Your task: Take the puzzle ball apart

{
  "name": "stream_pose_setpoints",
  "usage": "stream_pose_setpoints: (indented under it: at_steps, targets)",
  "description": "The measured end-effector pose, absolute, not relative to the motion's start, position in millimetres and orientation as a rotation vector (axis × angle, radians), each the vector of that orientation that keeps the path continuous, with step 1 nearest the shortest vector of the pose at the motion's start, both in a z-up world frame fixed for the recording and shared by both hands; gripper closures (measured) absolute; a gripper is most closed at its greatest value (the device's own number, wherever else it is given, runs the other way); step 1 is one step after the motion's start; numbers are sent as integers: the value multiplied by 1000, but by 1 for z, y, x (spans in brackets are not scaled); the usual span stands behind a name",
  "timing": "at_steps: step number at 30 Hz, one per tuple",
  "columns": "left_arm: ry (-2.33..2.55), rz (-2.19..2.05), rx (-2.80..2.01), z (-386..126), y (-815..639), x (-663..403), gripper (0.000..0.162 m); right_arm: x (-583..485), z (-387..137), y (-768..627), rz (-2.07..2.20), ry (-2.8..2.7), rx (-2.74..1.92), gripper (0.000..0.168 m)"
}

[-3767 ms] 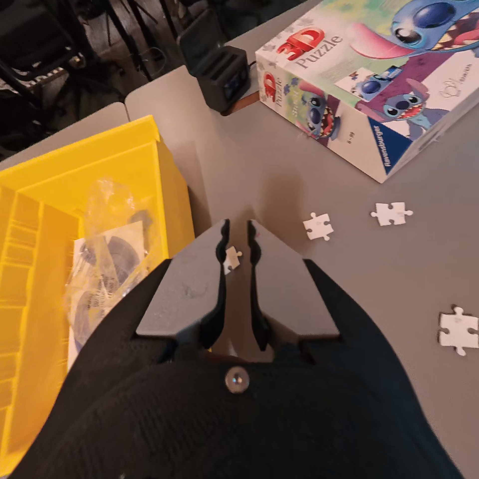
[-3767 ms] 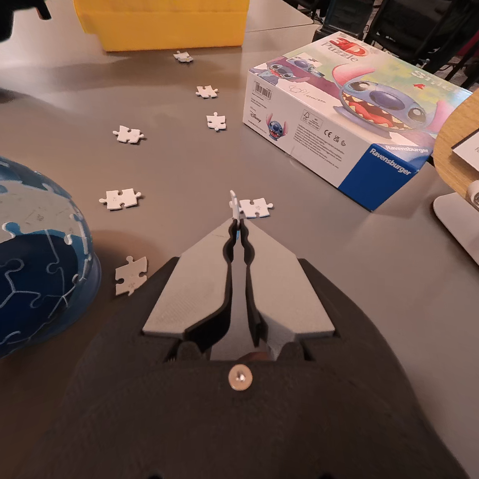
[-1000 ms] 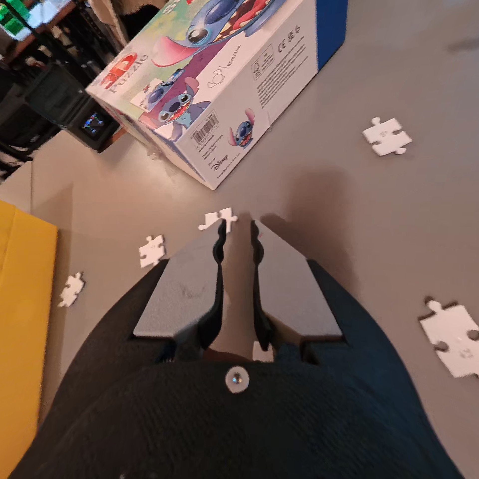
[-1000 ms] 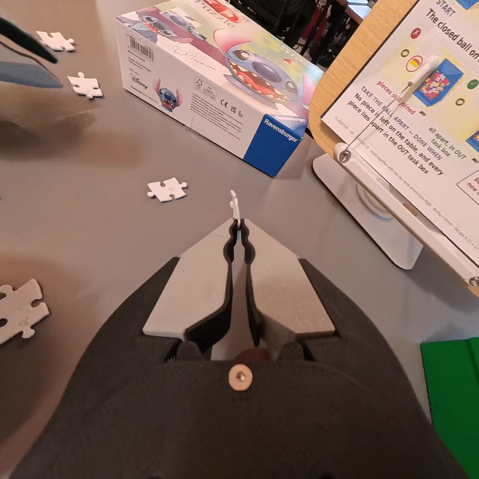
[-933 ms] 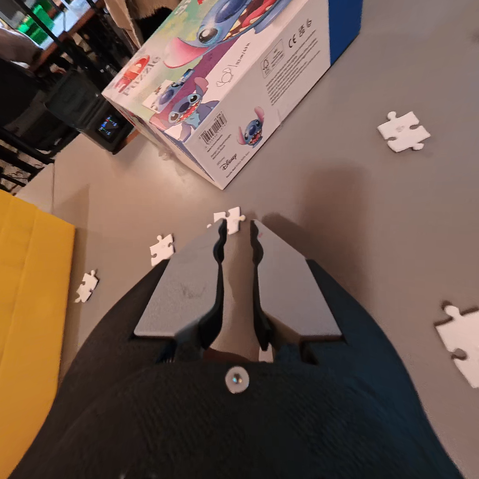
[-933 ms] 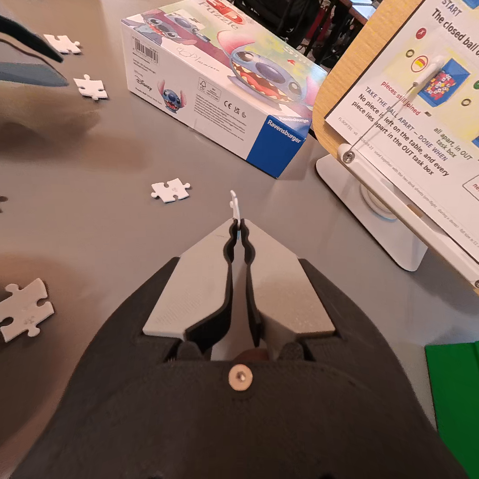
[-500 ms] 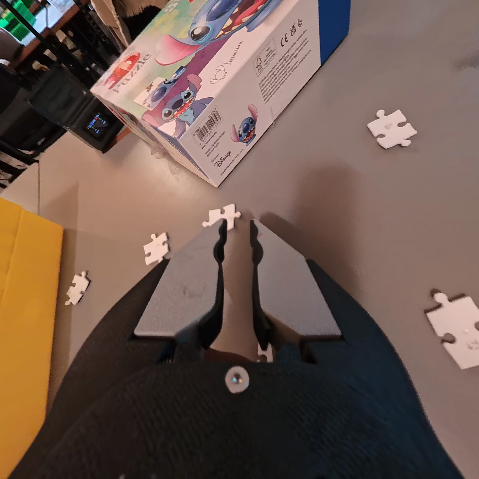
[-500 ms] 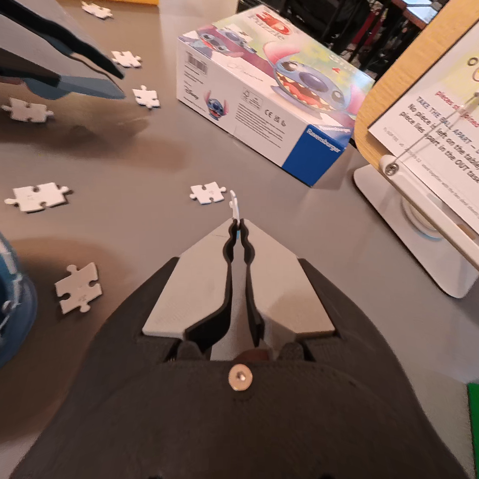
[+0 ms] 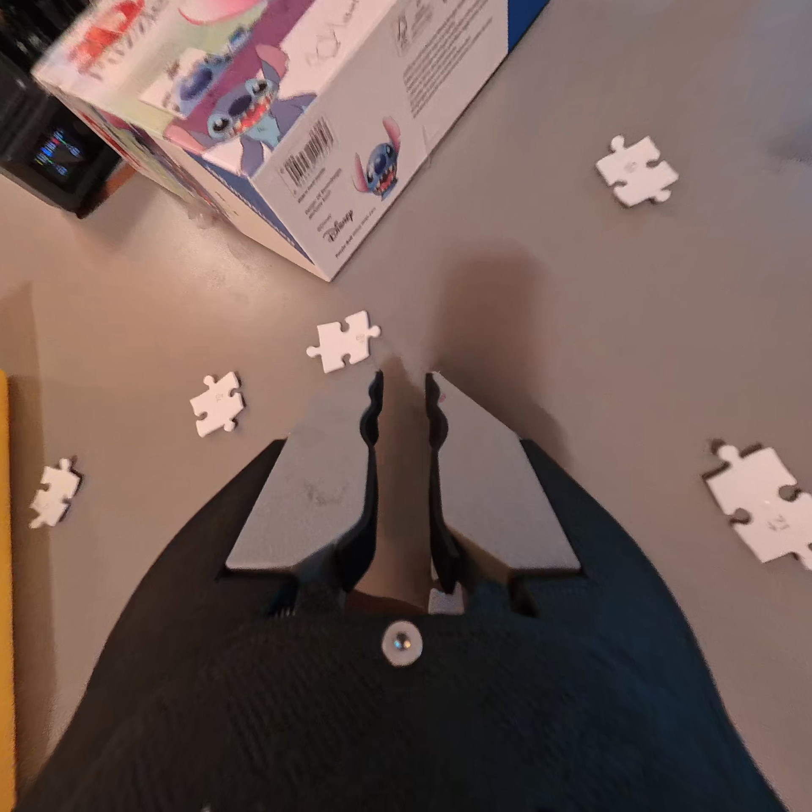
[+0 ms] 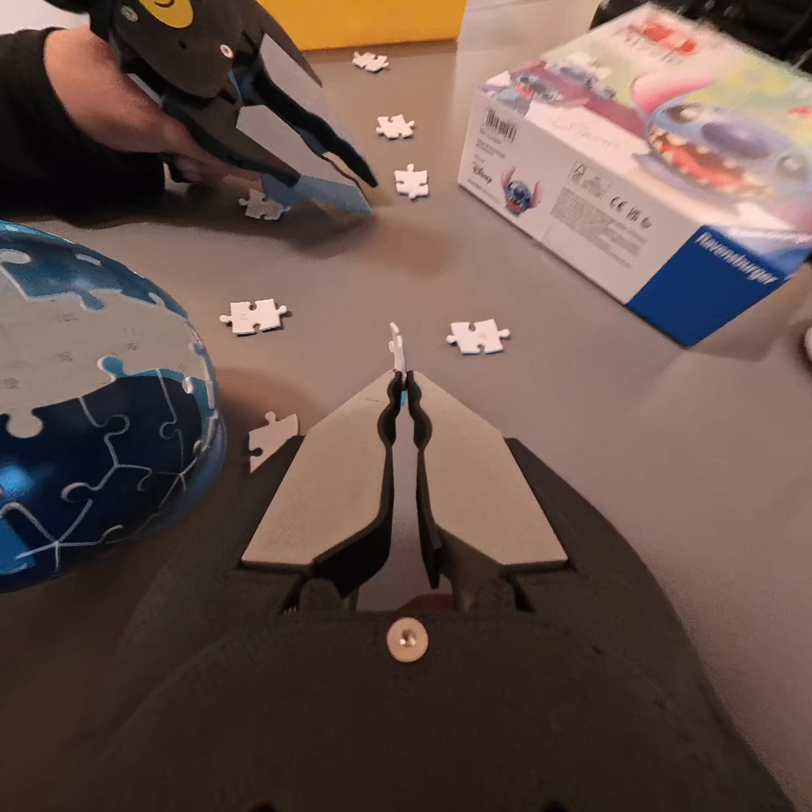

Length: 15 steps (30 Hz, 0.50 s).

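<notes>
A: Puzzle ball?
B: Cut off left of the right gripper, which pinches a puzzle piece edge-on.
A: Left gripper?
B: Spread, empty, near the puzzle box; its print's blurred.

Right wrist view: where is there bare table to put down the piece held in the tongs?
Bare grey table lies right of the right tongs, below the printed cardboard puzzle box. It is crowded on the left: the blue puzzle ball and scattered white flat puzzle pieces lie there.
</notes>
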<state>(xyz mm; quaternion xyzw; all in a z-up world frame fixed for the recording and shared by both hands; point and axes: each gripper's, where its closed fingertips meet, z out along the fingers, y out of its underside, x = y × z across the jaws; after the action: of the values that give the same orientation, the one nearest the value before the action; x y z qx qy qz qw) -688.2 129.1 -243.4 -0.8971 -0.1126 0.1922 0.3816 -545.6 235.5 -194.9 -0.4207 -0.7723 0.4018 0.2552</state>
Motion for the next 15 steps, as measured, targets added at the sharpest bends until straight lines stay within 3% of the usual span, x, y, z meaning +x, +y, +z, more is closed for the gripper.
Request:
stream_pose_setpoints:
  at_steps: [9,15]
  targets:
    - [-353,402,-2202,-227,127,-691,144,-544,-196,235,1198,-2096,-1217,168]
    - [-341,386,-2172,-214,120,-691,134,-550,-203,243,1197,-2070,-1249,168]
